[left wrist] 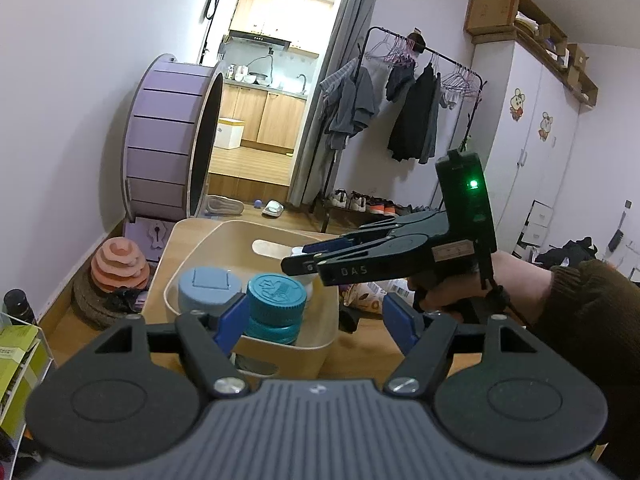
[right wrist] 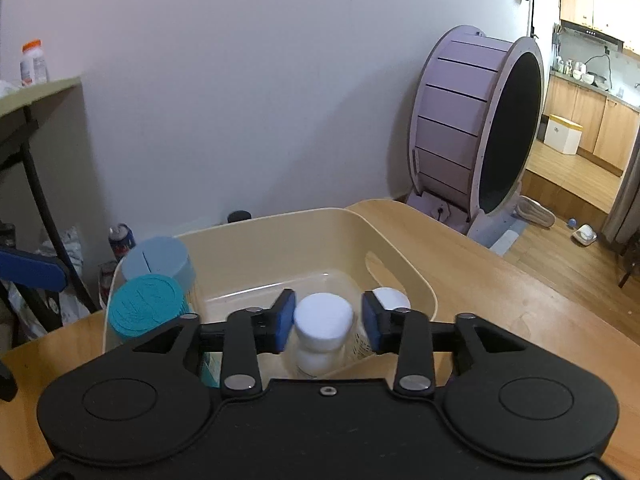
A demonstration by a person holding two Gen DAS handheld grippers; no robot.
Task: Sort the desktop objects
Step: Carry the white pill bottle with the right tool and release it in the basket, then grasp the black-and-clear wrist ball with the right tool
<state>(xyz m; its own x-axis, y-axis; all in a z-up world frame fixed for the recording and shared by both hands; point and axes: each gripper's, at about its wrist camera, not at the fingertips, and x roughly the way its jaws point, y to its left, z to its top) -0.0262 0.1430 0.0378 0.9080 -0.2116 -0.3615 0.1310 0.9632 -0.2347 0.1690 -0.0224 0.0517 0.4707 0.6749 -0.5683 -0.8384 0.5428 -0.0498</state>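
Hovering in the bin (right wrist: pixel 400 240) near the surface's far corner, right gripper (right wrist: pixel 327 322) fingers sit slightly apart around the white-capped bottle (right wrist: pixel 323 322); it could tip into the neighbouring white cap (right wrist: pixel 391 298). Left gripper (left wrist: pixel 316 316) gapes wide, empty.

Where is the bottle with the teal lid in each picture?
Left wrist view: the teal-lid bottle is low and centre-left, in the near end of the beige bin, just beyond the left tongs.
Right wrist view: the same bottle is low on the left, at the bin's left corner.
Shared landmark: the grey-blue lid right beside it.
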